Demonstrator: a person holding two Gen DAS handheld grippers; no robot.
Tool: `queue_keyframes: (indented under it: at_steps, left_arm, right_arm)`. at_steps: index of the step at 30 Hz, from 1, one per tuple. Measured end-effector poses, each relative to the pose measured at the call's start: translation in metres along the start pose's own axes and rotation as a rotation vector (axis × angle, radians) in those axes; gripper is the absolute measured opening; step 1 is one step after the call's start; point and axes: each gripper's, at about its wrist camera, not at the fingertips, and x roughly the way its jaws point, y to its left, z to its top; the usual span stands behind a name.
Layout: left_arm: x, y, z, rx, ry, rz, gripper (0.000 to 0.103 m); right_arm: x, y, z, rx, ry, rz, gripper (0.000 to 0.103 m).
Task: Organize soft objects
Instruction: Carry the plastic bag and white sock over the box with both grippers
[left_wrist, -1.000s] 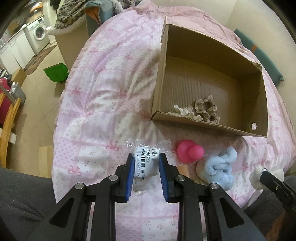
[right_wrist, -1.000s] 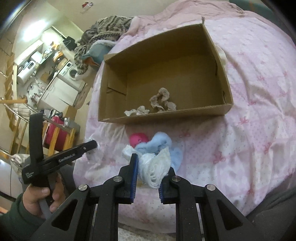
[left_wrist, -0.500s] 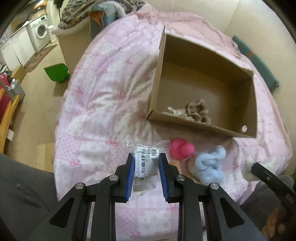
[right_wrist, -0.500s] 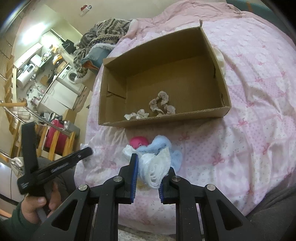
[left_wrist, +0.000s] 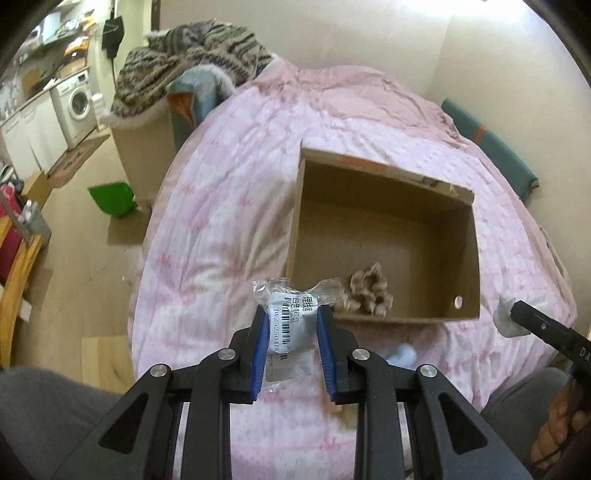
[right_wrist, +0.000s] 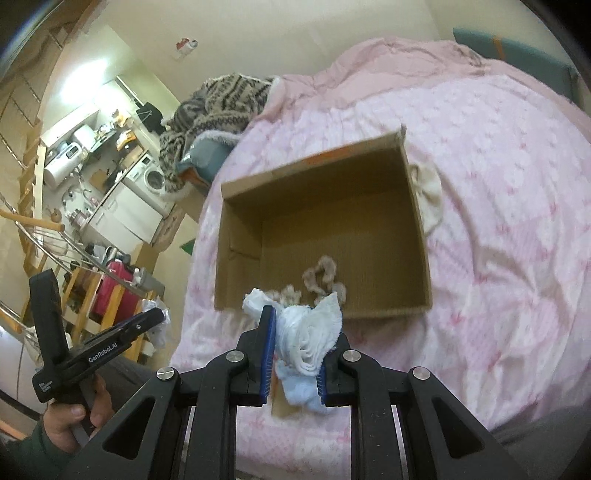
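My left gripper (left_wrist: 291, 321) is shut on a clear packet with a barcode label (left_wrist: 290, 321), held in the air just before the near wall of the open cardboard box (left_wrist: 461, 266). My right gripper (right_wrist: 295, 332) is shut on a rolled white cloth (right_wrist: 310, 336), also raised near the box's (right_wrist: 421, 236) near wall. A brown scrunchie (left_wrist: 367, 291) lies in the box, also in the right wrist view (right_wrist: 323, 275). A light blue soft thing (right_wrist: 299, 391) lies on the pink bedspread (right_wrist: 498, 221) below the right gripper. The right gripper's tip (left_wrist: 524, 314) shows in the left view.
A cream cloth (right_wrist: 428, 195) lies on the bed against the box's right wall. A striped blanket (left_wrist: 192, 66) is piled on a chair past the bed's far left. A green dustpan (left_wrist: 112, 197) is on the floor left of the bed. My left gripper (right_wrist: 110, 336) shows in the right view.
Both grippers have risen and moved toward the box with their loads. The pink toy and blue soft thing on the bed have dropped behind the fingers.
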Motion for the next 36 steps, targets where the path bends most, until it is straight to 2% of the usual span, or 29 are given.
queue_keyframes:
  at_steps: [8,18,27,31,36]
  left_arm:
    - [0.009,-0.017,0.033,0.045,-0.035,-0.005,0.023]
    - [0.057,-0.035,0.059,0.101,-0.008,0.009,0.023]
    - [0.097,-0.039,0.056,0.099,0.010,-0.012,0.023]
    - [0.112,-0.043,0.050,0.130,0.019,-0.008,0.023]
    - [0.121,-0.041,0.046,0.108,0.019,-0.045,0.023]
  right_arm:
    - [0.012,-0.004,0.031,-0.009,-0.035,-0.008,0.020]
    - [0.058,-0.026,0.047,0.027,-0.041,-0.021,0.020]
    - [0.081,-0.038,0.044,0.032,-0.008,-0.053,0.020]
    - [0.089,-0.039,0.041,0.019,0.006,-0.075,0.020]
    - [0.100,-0.040,0.035,0.015,0.042,-0.090,0.020]
